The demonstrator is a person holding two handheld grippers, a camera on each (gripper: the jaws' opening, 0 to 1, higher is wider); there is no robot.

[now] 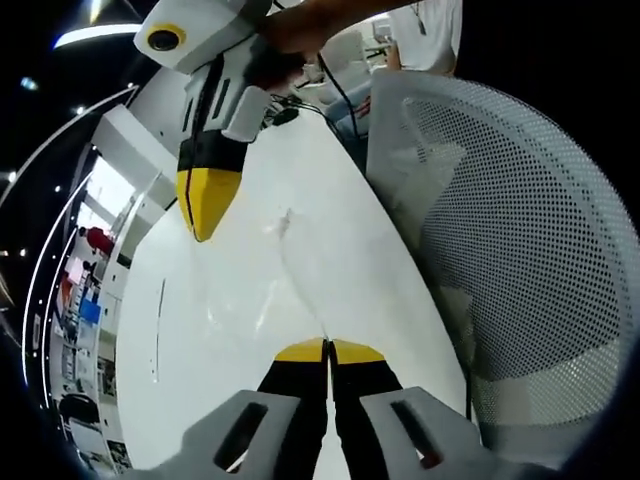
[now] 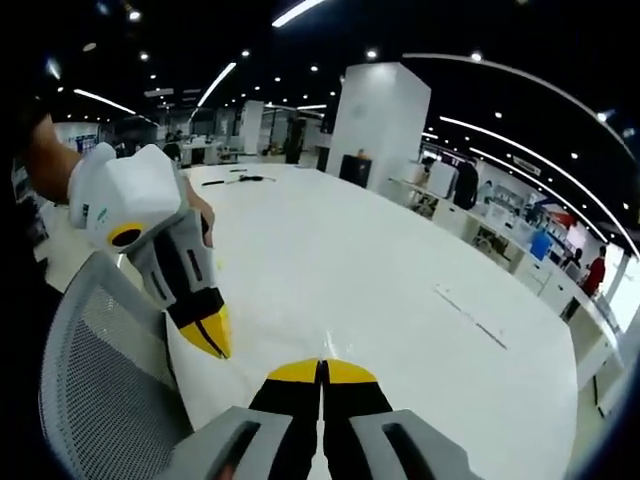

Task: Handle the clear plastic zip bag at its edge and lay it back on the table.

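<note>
**Two hand-held grippers at the near edge of a white worktop, clear bag lying flat**

Left gripper view: The left hand-held gripper rises from the bottom, its two yellow-tipped jaws pressed together with only a hairline seam between them; whether any film is pinched there cannot be told. Just ahead of the tips, the clear plastic zip bag lies on the white worktop, visible as faint creases and glints. The right hand-held gripper comes in from above with its yellow tip pointing down at the worktop beside the bag, jaws drawn together. One white mesh chair stands against the worktop's edge. No writing on either tool can be read.

Right gripper view: The right hand-held gripper has its two jaws closed tight at the worktop's near edge. The bag's clear film is only faintly seen just beside the tips. The left hand-held gripper enters from the left, its tip at the worktop's edge, held by a person's hand. The mesh chair sits below it. Signs in the office behind are too small to read.
</note>
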